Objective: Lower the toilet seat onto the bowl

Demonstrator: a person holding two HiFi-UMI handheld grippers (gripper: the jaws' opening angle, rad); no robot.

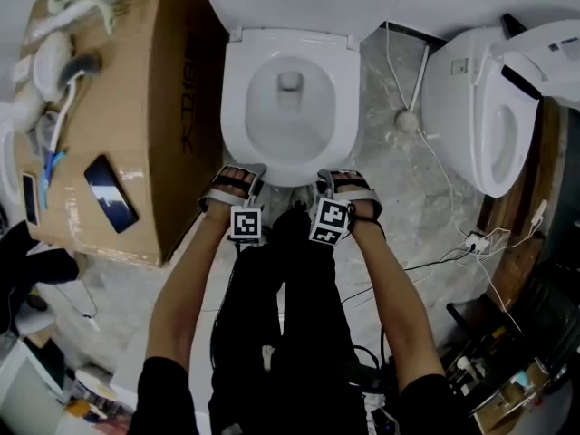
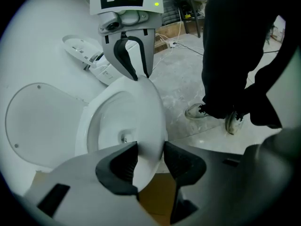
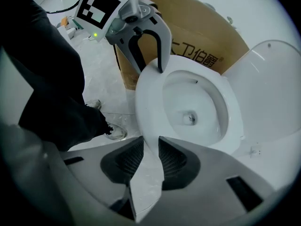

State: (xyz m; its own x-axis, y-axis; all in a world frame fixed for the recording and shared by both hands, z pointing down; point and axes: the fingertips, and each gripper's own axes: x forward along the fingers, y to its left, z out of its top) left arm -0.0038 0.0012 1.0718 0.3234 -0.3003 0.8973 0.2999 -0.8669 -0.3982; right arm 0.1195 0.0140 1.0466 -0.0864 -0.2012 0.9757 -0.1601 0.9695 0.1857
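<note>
The white toilet seat (image 1: 237, 107) lies flat on the bowl (image 1: 290, 139), and the lid (image 1: 299, 3) stands raised behind it. Both grippers are at the seat's front edge. My left gripper (image 1: 243, 172) straddles the front left of the rim; in the left gripper view its jaws (image 2: 150, 157) stand wide around the seat (image 2: 150, 112) without pressing it. My right gripper (image 1: 344, 178) is at the front right. In the right gripper view its pads (image 3: 150, 157) close on the thin seat edge (image 3: 148, 102).
A cardboard box (image 1: 118, 107) with a phone (image 1: 111, 193) and brushes stands close to the toilet's left. A second toilet (image 1: 480, 107) is at the right, with cables and a power strip (image 1: 471, 243) on the floor. The person's legs and shoes (image 2: 197, 111) are just before the bowl.
</note>
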